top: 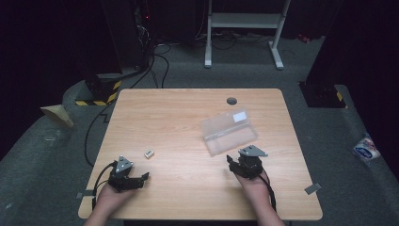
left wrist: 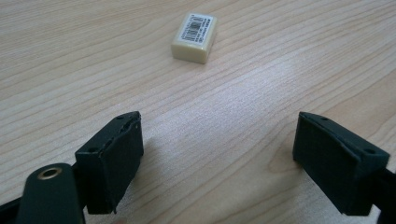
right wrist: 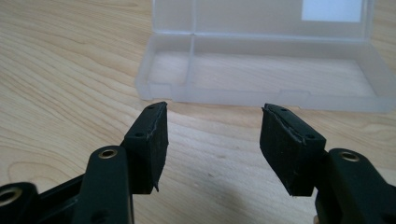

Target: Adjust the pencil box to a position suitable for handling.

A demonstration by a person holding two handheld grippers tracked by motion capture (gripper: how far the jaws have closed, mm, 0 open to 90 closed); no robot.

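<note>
1. Eraser (left wrist: 194,37): a small cream block with a white barcode label on top. It lies flat on the table (top: 188,188), left of the middle, just ahead of the left gripper (top: 145,177) and apart from it.
2. Left gripper: its jaws stand wide with only bare wood between them. They hold nothing and touch nothing, and they point toward the eraser (top: 149,154).
3. Open room: bare wood runs between the eraser and the box, and also between the two grippers. The near edge of the table lies just behind both hands.
4. Box (top: 229,131): a clear plastic case lying open right of the middle, with the lid folded back and a white label (right wrist: 332,10) on the lid. The tray (right wrist: 280,74) looks empty, with a divider wall near one end.
5. Right gripper (right wrist: 212,116): its jaws are partly open with nothing between them. It sits just short of the box's front wall, near the latch side, without touching it.
</note>
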